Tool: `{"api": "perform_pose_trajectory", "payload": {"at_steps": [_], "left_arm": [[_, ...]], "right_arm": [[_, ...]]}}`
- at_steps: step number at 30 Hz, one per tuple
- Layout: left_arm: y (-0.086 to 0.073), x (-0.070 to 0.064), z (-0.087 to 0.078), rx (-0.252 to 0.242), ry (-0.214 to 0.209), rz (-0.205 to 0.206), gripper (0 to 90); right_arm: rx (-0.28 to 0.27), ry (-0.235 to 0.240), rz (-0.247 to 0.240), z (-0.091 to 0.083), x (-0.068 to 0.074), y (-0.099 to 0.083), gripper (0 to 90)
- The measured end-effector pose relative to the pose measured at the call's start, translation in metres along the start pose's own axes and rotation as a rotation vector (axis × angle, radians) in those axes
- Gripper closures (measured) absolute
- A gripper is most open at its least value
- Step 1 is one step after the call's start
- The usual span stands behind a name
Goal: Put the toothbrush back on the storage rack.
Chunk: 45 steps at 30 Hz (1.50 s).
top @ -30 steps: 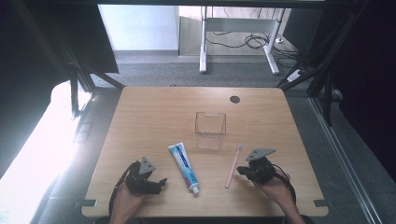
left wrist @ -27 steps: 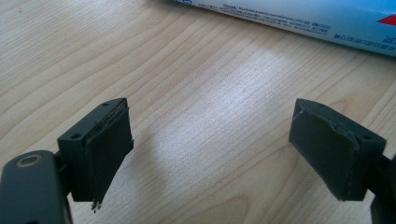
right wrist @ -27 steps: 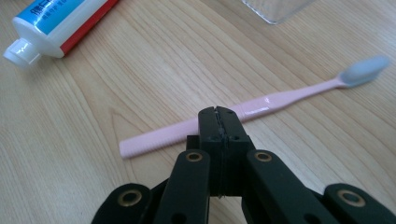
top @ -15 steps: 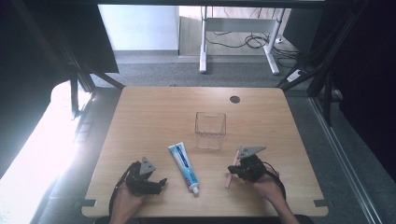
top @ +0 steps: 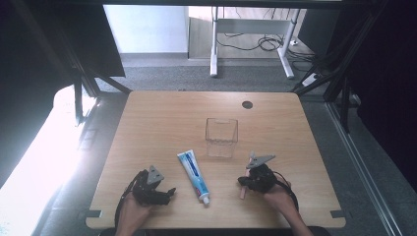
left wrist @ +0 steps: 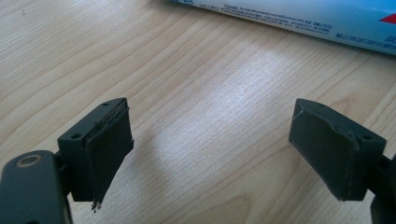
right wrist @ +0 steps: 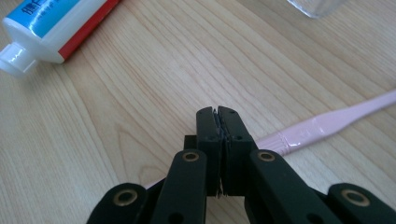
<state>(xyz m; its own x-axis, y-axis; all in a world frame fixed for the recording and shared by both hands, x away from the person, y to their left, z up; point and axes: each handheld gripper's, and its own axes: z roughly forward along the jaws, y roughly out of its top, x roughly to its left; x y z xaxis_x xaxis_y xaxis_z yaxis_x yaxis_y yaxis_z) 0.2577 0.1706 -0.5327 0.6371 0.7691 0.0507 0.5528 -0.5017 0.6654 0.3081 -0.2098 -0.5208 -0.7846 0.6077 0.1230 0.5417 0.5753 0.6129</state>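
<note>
A pink toothbrush lies flat on the wooden table, its handle running under my right gripper. That gripper's jaws are pressed together, with nothing visible between the pads. In the high view the right gripper sits over the toothbrush, of which just an end peeks out. A blue and white toothpaste tube lies between the two hands, cap toward the near edge. My left gripper rests low on the table left of the tube, jaws wide apart over bare wood. The tube's side shows beyond them.
A clear square plastic cup stands upright mid-table, beyond the toothpaste and the right hand; its base edge shows in the right gripper view. A round cable hole is near the table's far edge.
My right gripper has moved left and slightly forward until it sits over the toothbrush, hiding most of it. The left gripper and the toothpaste have stayed put.
</note>
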Motion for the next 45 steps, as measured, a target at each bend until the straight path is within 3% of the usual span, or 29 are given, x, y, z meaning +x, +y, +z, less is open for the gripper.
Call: {"api": "perform_pose_trajectory", "payload": {"at_steps": [15,34,45], "left_arm": [[0.001,-0.002,0.001,0.009,0.002,0.013,13.4],[0.001,-0.002,0.002,0.014,0.004,0.019,13.5],[0.001,-0.002,0.002,0.012,0.007,0.018,13.5]], "right_arm": [[0.017,0.004,0.064,-0.02,-0.016,-0.023,90.0],[0.029,-0.065,0.108,-0.044,-0.035,-0.047,90.0],[0.033,-0.084,0.086,-0.054,-0.031,-0.038,83.6]]}}
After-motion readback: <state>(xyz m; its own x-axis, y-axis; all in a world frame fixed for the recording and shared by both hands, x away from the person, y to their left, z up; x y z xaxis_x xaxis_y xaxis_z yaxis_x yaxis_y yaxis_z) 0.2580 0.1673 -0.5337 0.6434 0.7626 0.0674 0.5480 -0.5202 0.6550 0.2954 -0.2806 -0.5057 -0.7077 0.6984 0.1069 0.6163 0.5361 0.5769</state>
